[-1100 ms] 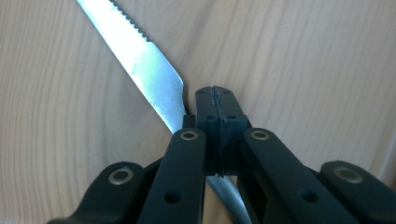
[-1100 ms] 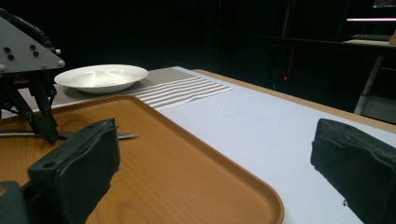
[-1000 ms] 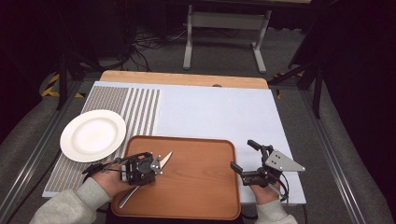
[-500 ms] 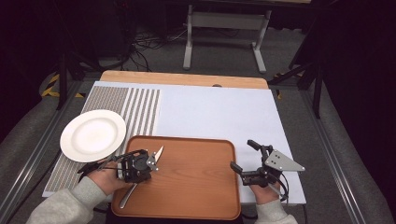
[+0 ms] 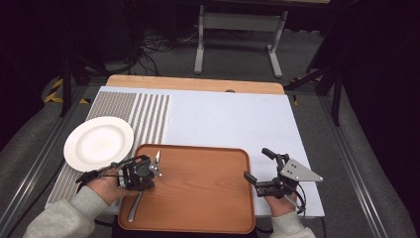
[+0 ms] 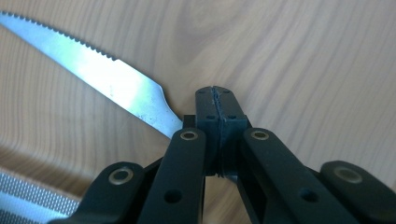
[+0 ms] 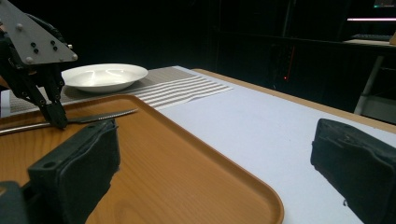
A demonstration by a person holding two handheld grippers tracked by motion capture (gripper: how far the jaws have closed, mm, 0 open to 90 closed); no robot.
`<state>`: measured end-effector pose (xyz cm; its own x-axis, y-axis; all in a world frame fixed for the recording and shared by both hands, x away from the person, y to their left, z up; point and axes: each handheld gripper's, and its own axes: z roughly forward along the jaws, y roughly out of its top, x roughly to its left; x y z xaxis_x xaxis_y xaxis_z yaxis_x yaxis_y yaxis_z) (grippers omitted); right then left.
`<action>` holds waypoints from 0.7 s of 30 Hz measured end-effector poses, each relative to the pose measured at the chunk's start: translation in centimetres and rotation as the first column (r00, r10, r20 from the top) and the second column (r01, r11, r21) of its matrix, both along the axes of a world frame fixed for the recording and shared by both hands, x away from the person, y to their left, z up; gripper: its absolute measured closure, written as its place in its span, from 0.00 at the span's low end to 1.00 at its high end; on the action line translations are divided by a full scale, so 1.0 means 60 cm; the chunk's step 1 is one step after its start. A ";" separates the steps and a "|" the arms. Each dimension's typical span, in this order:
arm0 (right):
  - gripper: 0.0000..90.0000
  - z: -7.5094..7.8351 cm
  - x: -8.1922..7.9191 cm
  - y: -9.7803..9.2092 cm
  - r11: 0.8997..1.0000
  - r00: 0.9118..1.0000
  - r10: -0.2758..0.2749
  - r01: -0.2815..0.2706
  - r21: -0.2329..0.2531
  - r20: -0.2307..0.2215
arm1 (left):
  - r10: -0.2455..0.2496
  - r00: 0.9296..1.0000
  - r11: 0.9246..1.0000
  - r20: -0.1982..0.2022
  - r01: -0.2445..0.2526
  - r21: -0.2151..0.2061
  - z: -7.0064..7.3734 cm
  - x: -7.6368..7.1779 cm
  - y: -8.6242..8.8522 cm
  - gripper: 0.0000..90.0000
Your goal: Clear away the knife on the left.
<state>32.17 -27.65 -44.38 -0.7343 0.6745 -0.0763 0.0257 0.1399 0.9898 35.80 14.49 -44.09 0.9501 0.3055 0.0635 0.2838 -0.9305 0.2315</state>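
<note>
Left gripper view | left tool (image 6: 217,105) clamps knife (image 6: 107,77) | over tray (image 6: 303,60)

Black two-jaw tongs (image 5: 259,170) with brass rivets, grey three-cornered plate, grey sleeves (image 5: 62,218).

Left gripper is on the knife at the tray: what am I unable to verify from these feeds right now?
- Knife handle: left gripper view, hidden behind the closed jaws of the left gripper.
- Grip point: high view, covered by that gripper's body.
- Tray near edge: high view, cut off at the bottom.
- Blade tip: left gripper view, cut off at the left edge.
</note>
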 end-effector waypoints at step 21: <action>0.02 0.000 0.003 0.003 1.000 1.000 0.006 -0.006 0.002 -0.002 | 0.070 0.997 0.997 -0.030 -0.070 -0.022 -0.001 0.014 0.025 1.00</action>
